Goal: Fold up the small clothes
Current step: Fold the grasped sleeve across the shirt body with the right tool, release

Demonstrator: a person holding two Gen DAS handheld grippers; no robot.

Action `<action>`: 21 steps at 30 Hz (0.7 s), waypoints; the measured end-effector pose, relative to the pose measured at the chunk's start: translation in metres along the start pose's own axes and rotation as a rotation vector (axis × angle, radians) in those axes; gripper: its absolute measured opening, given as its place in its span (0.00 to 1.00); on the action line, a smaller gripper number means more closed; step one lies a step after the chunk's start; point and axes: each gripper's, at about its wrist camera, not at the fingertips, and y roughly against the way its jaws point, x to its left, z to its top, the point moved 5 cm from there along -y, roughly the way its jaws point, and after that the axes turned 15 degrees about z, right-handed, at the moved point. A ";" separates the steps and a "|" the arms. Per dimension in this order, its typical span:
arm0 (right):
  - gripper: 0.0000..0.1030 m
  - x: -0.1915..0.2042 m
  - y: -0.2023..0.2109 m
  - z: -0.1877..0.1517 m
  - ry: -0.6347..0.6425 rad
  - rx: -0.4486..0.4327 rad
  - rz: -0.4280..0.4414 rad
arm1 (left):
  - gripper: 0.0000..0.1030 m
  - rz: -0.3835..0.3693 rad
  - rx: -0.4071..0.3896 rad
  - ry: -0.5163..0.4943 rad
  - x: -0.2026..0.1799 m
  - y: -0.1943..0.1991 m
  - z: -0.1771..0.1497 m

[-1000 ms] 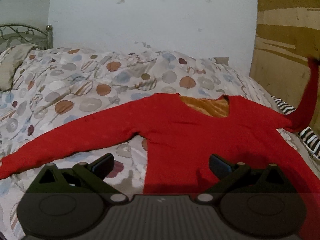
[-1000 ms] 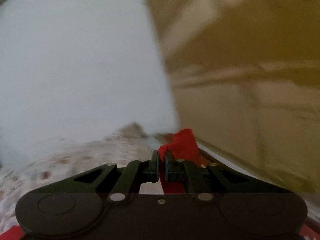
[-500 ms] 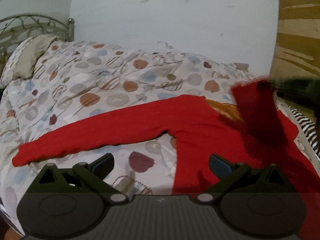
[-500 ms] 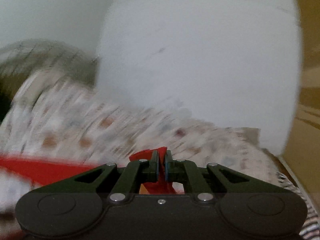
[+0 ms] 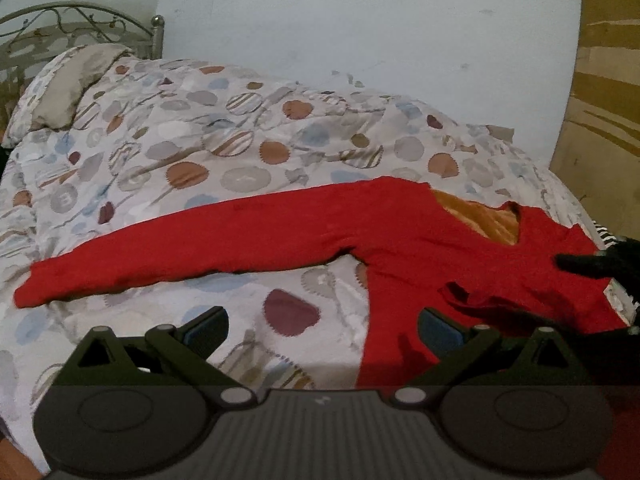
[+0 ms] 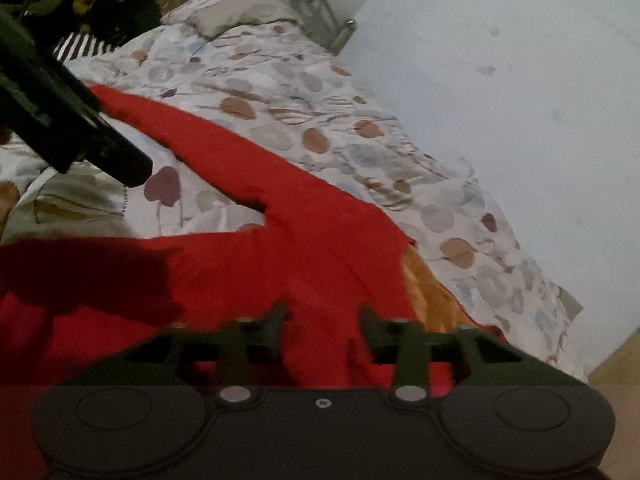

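A red long-sleeved top (image 5: pixel 400 240) with an orange lining (image 5: pixel 476 220) at the neck lies on the bed. Its left sleeve (image 5: pixel 160 252) stretches out flat to the left. Its right sleeve (image 5: pixel 520 292) is folded in over the body. My left gripper (image 5: pixel 320 328) is open and empty, just above the bedspread at the top's lower left edge. My right gripper (image 6: pixel 322 316) is open over the red body (image 6: pixel 280 248), beside the neck. The right gripper also shows at the right edge of the left wrist view (image 5: pixel 600 260).
The bed has a spotted bedspread (image 5: pixel 200 152), a pillow (image 5: pixel 72 84) and a metal headboard (image 5: pixel 80 20) at the far left. A white wall stands behind, a wooden panel (image 5: pixel 600 100) to the right. A striped cloth (image 5: pixel 604 232) lies at the bed's right edge.
My right gripper carried the right sleeve from the far right over onto the body, then opened and let it go. The left gripper's view shifted left along the bed.
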 end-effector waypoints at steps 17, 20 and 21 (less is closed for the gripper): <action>1.00 -0.181 0.120 -0.152 -0.908 -0.137 -0.437 | 1.00 -0.081 0.063 -0.148 -0.114 -0.047 -0.006; 1.00 -0.194 0.101 -0.168 -0.772 0.001 -0.518 | 1.00 -0.063 0.095 -0.138 -0.113 -0.052 -0.012; 0.99 -0.197 0.090 -0.172 -0.697 0.054 -0.536 | 1.00 -0.065 0.100 -0.132 -0.112 -0.053 -0.013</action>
